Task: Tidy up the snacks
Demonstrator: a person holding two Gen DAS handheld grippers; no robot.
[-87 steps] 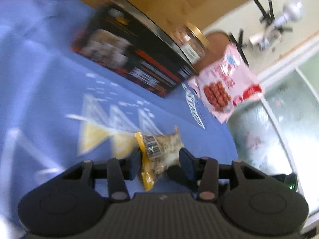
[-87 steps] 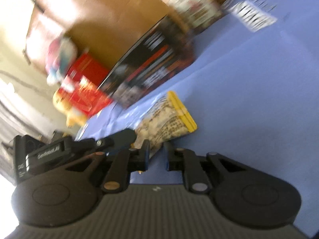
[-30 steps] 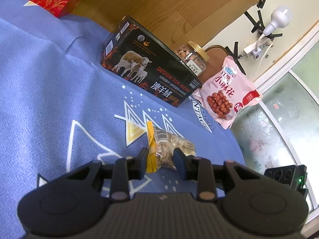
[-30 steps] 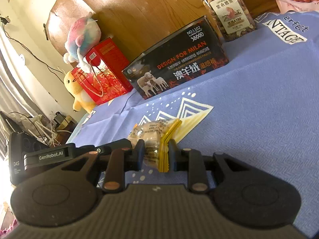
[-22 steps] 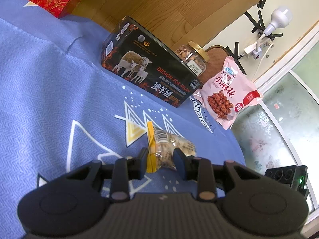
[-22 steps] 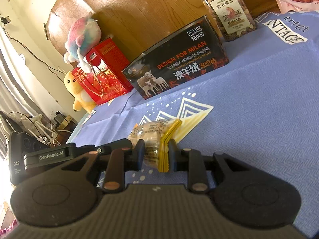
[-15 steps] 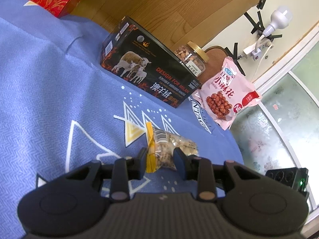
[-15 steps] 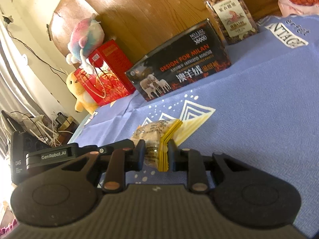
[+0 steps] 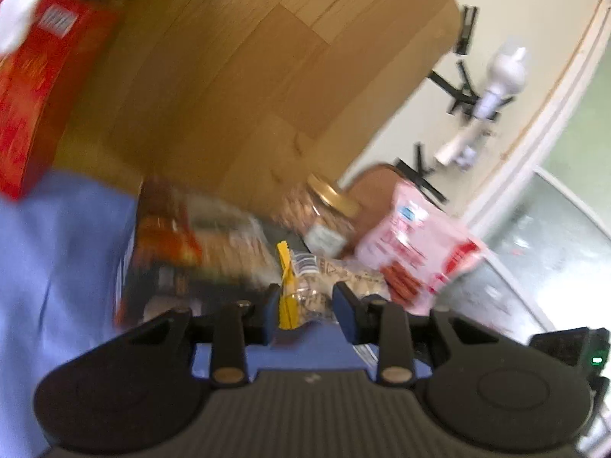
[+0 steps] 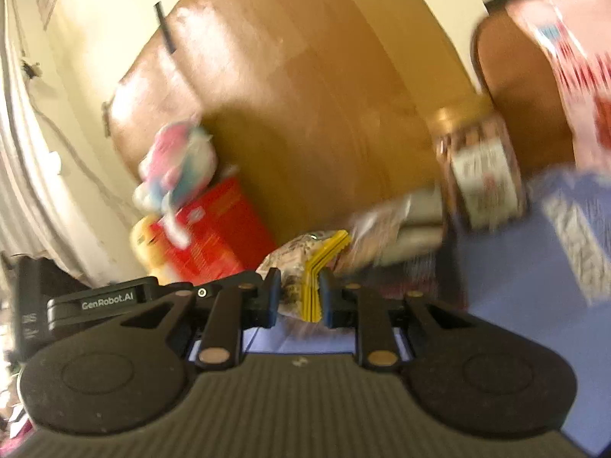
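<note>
left gripper (image 9: 305,307): jaws opening, yellow-edged snack packet (image 9: 301,290) between them | right gripper (image 10: 299,297): clamped on the packet's other end | blue cloth (image 9: 57,248) below

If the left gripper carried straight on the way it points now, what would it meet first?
Probably the gold-lidded jar beside the pink bag; blur makes depth unsure. The left gripper has a small snack packet between its opening jaws.
</note>
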